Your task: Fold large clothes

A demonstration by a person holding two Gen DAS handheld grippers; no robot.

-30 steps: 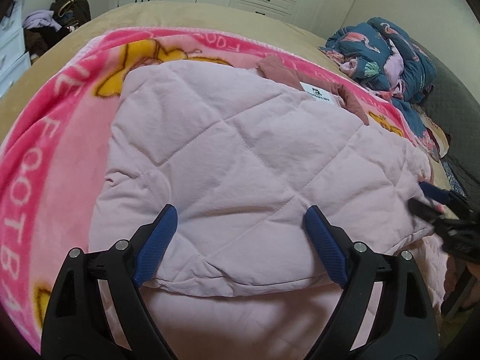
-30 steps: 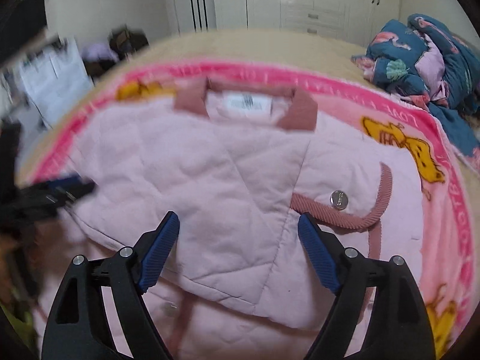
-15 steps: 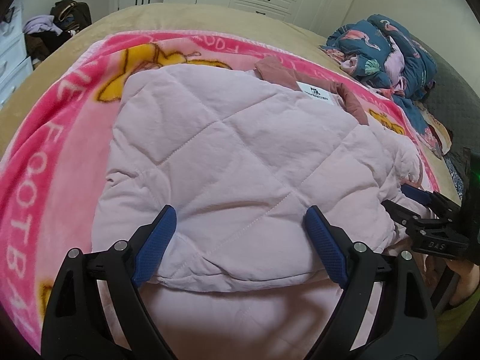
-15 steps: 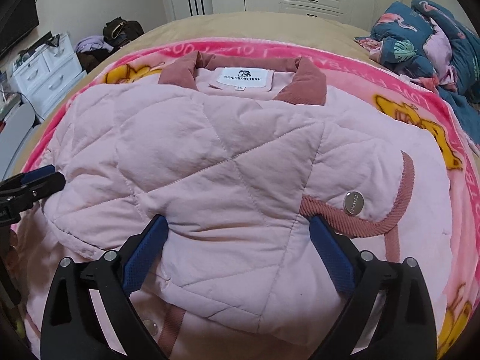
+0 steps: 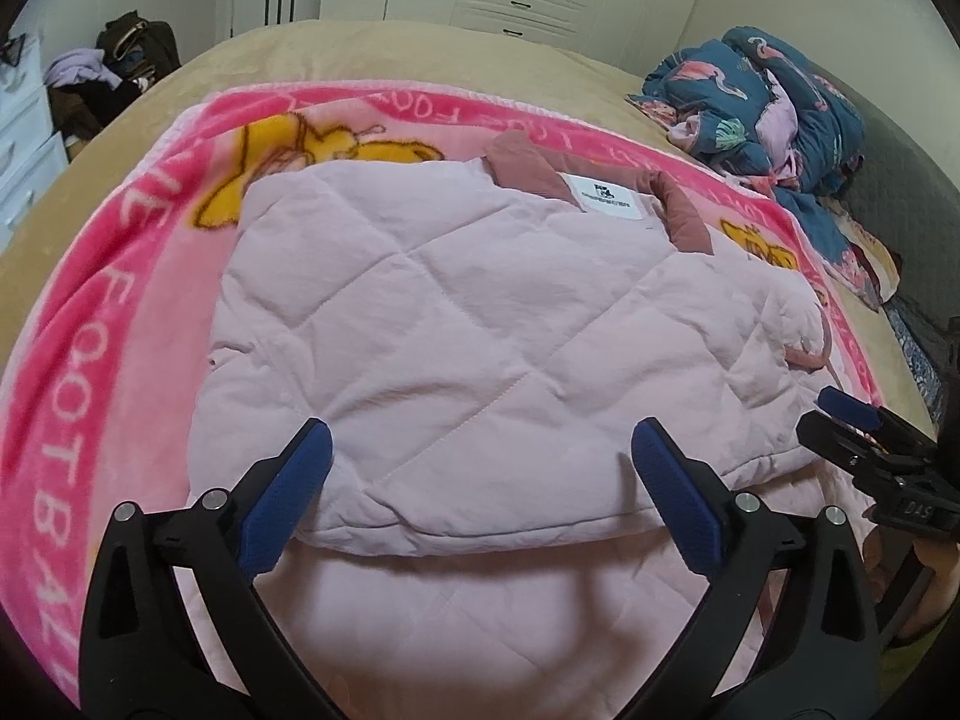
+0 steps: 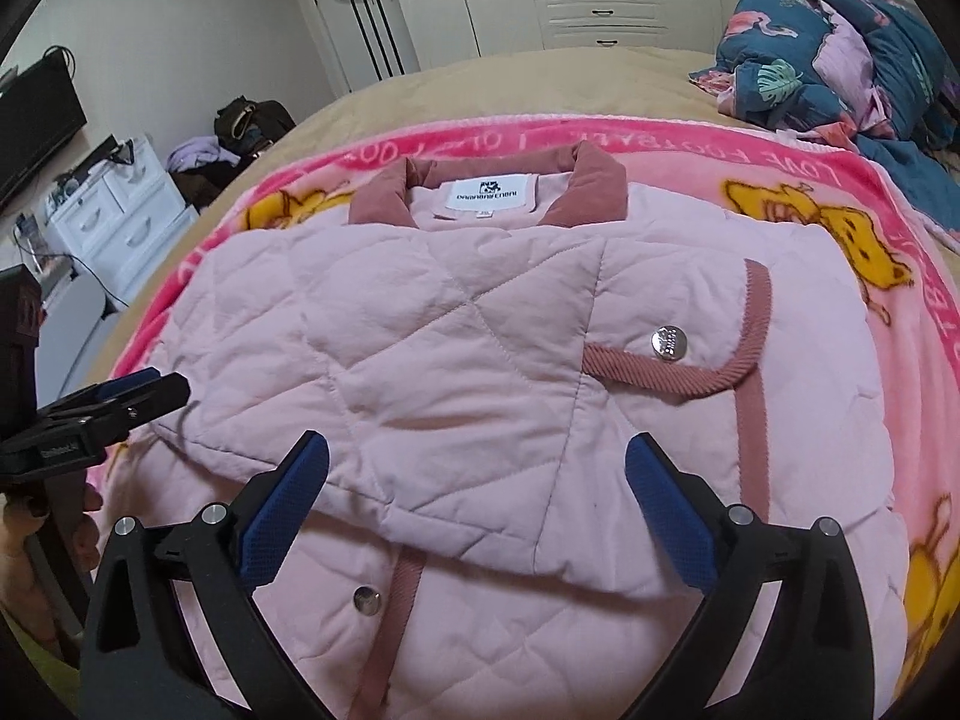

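My left gripper (image 5: 480, 480) hangs over the near folded edge of the pink quilted jacket (image 5: 480, 348), jaws just spread wide, nothing pinched. Jacket lies on the pink blanket (image 5: 108, 324) on the bed (image 6: 540, 81), collar (image 6: 594, 180) at the far end. One side panel looks folded over the middle, lower hem (image 6: 480, 648) not yet brought up. My right gripper (image 6: 477, 483) also just opened, empty. Judging: side folds mostly done, bottom-to-collar fold and tidy-up left.
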